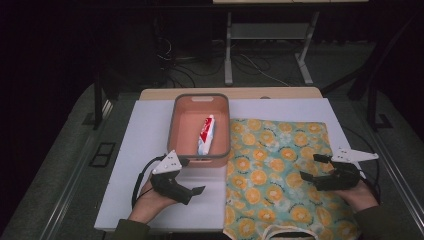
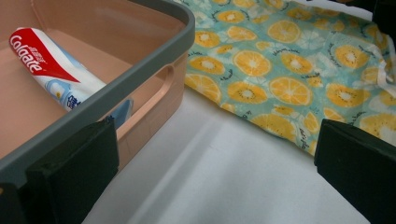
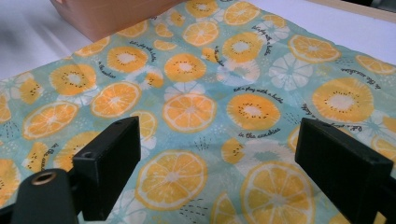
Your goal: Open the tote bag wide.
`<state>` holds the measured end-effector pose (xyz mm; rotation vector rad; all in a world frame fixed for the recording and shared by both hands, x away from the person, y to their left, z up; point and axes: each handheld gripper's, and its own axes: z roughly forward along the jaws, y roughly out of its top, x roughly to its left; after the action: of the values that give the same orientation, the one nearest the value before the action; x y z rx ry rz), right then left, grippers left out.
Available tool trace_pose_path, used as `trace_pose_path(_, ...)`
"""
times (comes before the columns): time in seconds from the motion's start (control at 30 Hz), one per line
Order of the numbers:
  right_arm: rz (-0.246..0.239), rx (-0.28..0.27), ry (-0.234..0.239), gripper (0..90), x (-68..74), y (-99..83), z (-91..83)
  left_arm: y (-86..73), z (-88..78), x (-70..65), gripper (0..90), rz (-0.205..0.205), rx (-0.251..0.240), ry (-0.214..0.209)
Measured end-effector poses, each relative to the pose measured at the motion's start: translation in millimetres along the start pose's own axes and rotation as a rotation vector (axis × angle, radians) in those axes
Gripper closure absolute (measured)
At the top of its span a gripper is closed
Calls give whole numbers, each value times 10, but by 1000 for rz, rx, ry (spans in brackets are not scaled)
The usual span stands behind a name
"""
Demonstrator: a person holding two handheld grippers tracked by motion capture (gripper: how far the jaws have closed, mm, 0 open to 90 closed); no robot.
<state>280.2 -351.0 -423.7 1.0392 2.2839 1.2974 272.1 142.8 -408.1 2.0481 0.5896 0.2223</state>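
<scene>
The orange-print cloth bag (image 1: pixel 280 170) is spread flat over the table's right half, against the basket (image 1: pixel 200 159). Probably light and limp, it is best pinched at an edge. Both the right gripper (image 1: pixel 315 167) and the left gripper (image 1: pixel 192 176) are held open, empty.

An orange-print teal cloth bag (image 1: pixel 280 170) lies flat beside the bin (image 1: pixel 175 120).
</scene>
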Motion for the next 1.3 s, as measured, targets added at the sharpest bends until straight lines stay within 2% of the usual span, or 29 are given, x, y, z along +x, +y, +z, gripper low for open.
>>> trace_pose_path(0.37, -9, 1, -7, 141, 15, 2, -1, -16, 9, -97, 0, 5, 6, 8)
trace_pose_path(0.57, -9, 1, -5, 141, 14, 3, 1, -23, 55, -151, 0, 7, 20, -8)
trace_pose_path(1.3, -20, 19, -15, 141, 27, -6, 23, 0, 470, -347, 30, 13, 90, -61)
